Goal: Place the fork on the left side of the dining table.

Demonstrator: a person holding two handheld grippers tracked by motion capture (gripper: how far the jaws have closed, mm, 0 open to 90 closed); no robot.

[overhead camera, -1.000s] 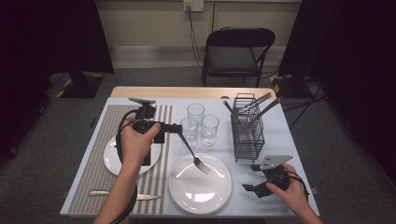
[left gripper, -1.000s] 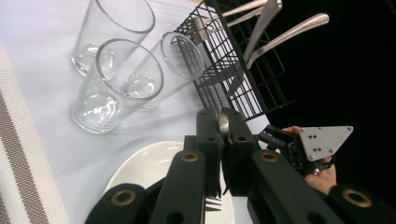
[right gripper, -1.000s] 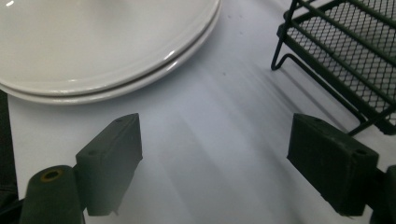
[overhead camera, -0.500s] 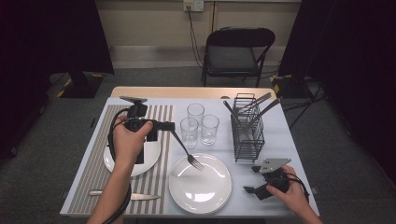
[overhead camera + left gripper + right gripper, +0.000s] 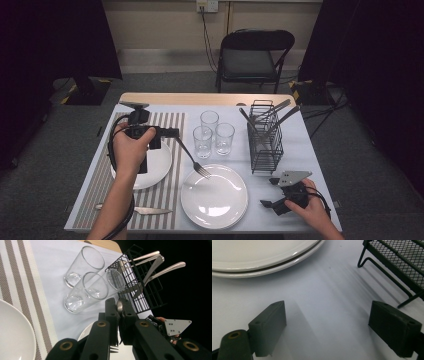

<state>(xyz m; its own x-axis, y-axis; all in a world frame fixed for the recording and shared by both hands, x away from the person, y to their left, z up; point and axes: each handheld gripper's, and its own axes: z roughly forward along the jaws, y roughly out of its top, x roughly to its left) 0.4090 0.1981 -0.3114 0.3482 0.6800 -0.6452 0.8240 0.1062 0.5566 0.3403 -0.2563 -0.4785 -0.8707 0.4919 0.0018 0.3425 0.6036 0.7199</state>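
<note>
Toward the tabletop's [image 5: 150, 107] left edge, the left gripper [image 5: 172, 133] hangs above a striped mat [image 5: 170, 125] and a small plate [image 5: 157, 165], its jaws pinching the handle end of a fork [image 5: 192, 159]. That fork is slim, plain silver metal, slanting down and rightward, its tines over the rim of the big plate [image 5: 215, 197] near the front edge. Beyond stand three glasses [image 5: 212, 132], then a black wire rack [image 5: 265, 142] holding cutlery. By the front right corner the right gripper [image 5: 272, 192] rests low, jaws spread wide with nothing between them.
</note>
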